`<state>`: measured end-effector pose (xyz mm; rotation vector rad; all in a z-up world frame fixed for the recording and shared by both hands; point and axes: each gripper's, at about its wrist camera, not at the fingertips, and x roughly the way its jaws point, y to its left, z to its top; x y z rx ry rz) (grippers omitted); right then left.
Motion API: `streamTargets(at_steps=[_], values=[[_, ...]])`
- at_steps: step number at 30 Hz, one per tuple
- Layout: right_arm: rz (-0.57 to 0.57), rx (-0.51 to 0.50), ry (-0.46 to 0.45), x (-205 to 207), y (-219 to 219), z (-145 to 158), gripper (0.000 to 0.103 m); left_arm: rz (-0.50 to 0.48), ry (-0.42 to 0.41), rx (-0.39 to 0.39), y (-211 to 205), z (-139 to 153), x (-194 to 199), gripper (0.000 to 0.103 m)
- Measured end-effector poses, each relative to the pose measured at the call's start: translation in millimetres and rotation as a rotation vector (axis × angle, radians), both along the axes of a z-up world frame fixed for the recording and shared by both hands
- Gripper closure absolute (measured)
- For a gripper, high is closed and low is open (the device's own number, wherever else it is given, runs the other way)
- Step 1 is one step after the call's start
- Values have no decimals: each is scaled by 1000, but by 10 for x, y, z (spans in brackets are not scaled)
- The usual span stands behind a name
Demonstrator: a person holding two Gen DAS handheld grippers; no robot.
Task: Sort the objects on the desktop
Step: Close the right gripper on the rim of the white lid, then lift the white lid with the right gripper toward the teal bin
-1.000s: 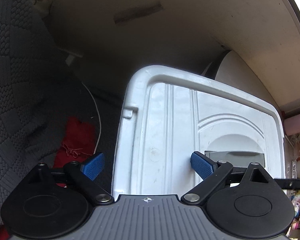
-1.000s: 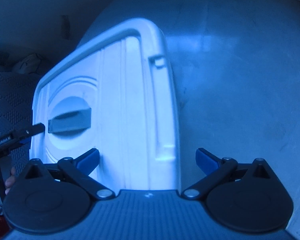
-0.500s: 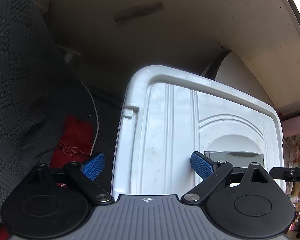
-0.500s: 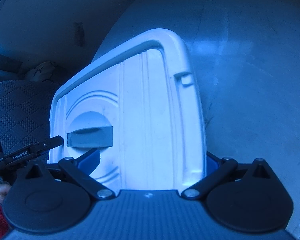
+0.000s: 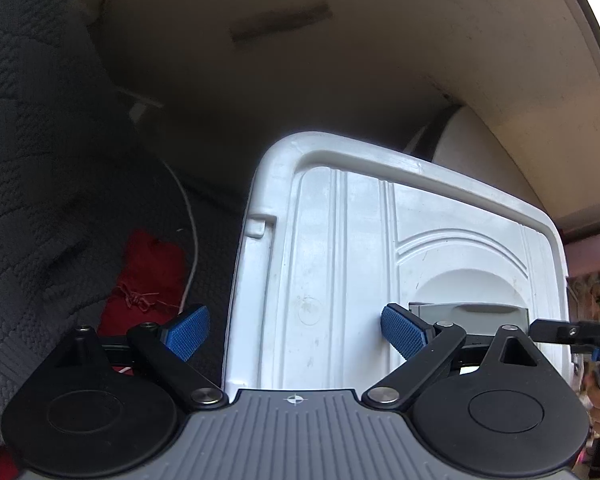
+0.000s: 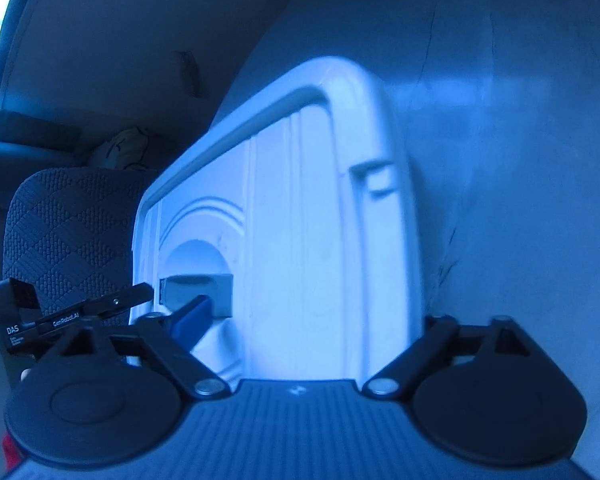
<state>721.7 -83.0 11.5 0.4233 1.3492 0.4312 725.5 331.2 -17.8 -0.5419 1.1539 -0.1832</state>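
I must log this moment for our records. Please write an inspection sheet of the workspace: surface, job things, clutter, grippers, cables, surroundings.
Surface: round pale table, scuffed, partly under the lid.
Job things: white lid with a grey handle in its recess; no desktop objects seen.
Clutter: red cloth on the dark seat.
Grippers: left gripper open, straddling the lid's left edge; right gripper wide apart across the lid's right part, grip cannot be told.
Cables: white cable beside the red cloth.
Surroundings: beige wall; second patterned seat.
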Motion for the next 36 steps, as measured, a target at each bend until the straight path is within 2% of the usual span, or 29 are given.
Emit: streamTargets(at_steps=[1,2,4,6,8,13,18,30,36], values=[[2,6,-6,-4,-13,22,31,8,3,2,-8,14,0,12],[4,12,-12,-9,-26,45,39,8,2,2,-40,42,-14,15],[8,25,-23,-18,-51,90,43,2,5,28,-116,88,-43,14],[13,37,-35,-26,-77,135,49,16,5,13,-148,112,-94,15],[17,49,-46,-35,-102,180,50,32,-4,5,-180,144,-147,15],[2,66,-74,-72,-124,288,50,29,-34,46,-341,385,-263,16],[1,78,-139,-189,-168,506,50,26,-72,81,-479,689,-378,16],[4,142,-281,-694,-187,1158,51,45,-225,175,-773,1704,-1028,17],[3,183,-355,-1078,-223,1530,51,58,-317,222,-905,2312,-1553,17]])
